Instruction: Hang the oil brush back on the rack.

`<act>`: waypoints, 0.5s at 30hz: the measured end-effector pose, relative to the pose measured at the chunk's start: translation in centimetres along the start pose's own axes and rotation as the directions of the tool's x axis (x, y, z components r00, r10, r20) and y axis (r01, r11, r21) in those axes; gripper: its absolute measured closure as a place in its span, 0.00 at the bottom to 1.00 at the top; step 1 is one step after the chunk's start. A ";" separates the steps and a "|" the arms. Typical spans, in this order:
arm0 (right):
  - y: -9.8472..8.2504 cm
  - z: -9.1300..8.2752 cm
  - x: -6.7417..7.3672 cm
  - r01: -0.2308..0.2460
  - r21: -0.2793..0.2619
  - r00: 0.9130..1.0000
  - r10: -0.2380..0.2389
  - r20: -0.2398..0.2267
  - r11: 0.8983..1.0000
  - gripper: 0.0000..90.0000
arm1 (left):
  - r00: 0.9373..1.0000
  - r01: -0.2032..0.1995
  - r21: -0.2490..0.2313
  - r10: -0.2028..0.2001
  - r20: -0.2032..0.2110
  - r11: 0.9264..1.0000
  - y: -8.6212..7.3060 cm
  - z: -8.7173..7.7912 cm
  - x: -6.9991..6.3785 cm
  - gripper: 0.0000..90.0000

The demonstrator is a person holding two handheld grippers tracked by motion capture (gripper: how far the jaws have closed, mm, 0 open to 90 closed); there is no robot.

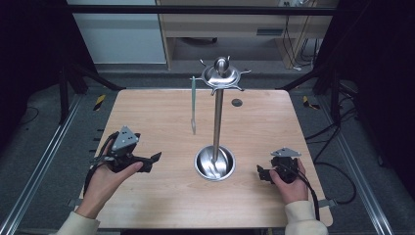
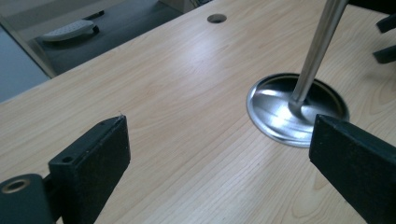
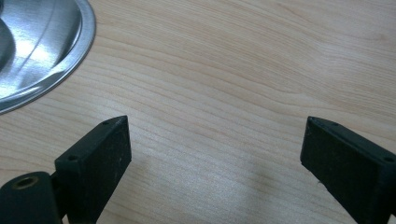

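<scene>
A steel utensil stand rises mid-table, with a round dished base [image 1: 214, 164], a thin pole [image 1: 218, 117] and a hooked crown [image 1: 221, 76] on top. One long pale utensil [image 1: 193, 105] hangs from a hook on the crown's left side. My left gripper [image 1: 152, 163] rests low on the table left of the base, open and holding nothing. In the left gripper view its jaws [image 2: 217, 126] stand wide apart, facing the base [image 2: 280, 100] and pole [image 2: 317, 46]. My right gripper [image 1: 261, 173] lies right of the base, open and holding nothing. Its jaws [image 3: 214, 123] frame bare wood, with the base rim [image 3: 70, 56] at upper left.
The wooden table [image 1: 147, 112] has a small dark round hole [image 1: 237, 102] behind the stand. Dark frame bars and cables flank the table. A cabinet and floor lie beyond the far edge. The other gripper's jaws [image 2: 386, 39] peek in at the left gripper view's right edge.
</scene>
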State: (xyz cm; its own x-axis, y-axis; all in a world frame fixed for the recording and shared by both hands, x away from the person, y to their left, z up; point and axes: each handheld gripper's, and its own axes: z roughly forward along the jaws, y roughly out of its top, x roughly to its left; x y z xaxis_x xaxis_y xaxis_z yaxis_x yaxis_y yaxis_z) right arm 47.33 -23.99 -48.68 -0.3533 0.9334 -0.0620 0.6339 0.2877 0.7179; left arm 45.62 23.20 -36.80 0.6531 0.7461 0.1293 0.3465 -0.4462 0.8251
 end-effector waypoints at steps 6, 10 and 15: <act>0.0 0.0 0.0 -0.001 0.001 1.000 0.001 0.001 1.000 0.10 | 1.000 0.002 0.034 -0.002 0.000 0.999 -1.5 0.7 0.1 0.05; 0.0 0.0 0.0 -0.005 -0.002 1.000 0.005 -0.001 1.000 0.10 | 1.000 0.000 0.048 0.000 -0.011 0.999 -2.4 1.0 0.3 0.05; 0.0 0.0 0.0 0.000 0.000 1.000 0.000 -0.001 1.000 0.10 | 1.000 0.017 0.058 -0.016 -0.023 0.998 -3.4 1.4 0.8 0.05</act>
State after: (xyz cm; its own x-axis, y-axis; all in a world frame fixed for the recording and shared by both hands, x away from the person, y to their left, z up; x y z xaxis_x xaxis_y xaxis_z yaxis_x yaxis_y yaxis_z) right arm 47.33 -24.00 -48.70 -0.3537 0.9333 -0.0614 0.6337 0.2874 0.7182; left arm 45.91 24.61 -40.26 0.6318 0.7643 0.1290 0.3959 -0.4613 0.7940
